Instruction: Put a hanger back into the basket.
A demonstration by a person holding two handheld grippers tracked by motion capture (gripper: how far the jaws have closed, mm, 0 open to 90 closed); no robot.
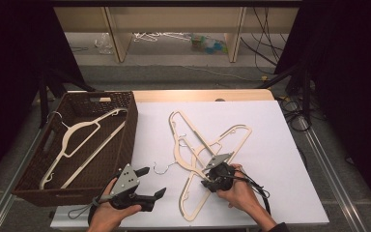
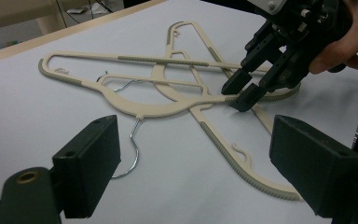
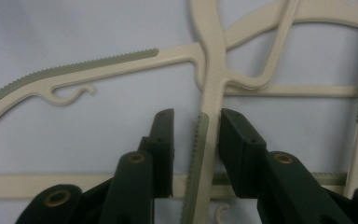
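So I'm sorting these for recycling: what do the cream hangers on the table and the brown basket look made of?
The cream hangers look like moulded plastic, matt, with grey-green ribbed strips on the arms that may be rubbery grip. Their hooks look like bright bent metal wire. The brown basket looks woven, wicker or rattan by its dark plaited walls, though it could be plastic imitation.

Right hand-held gripper (image 3: 196, 135) pads sit close either side of the cream plastic hanger (image 3: 213, 93) arm; contact too tight to tell. Hanger ends cut off by the right gripper view's edges. Clutter on the floor (image 1: 174, 60) beyond the white surface (image 1: 280, 145) too small to identify.
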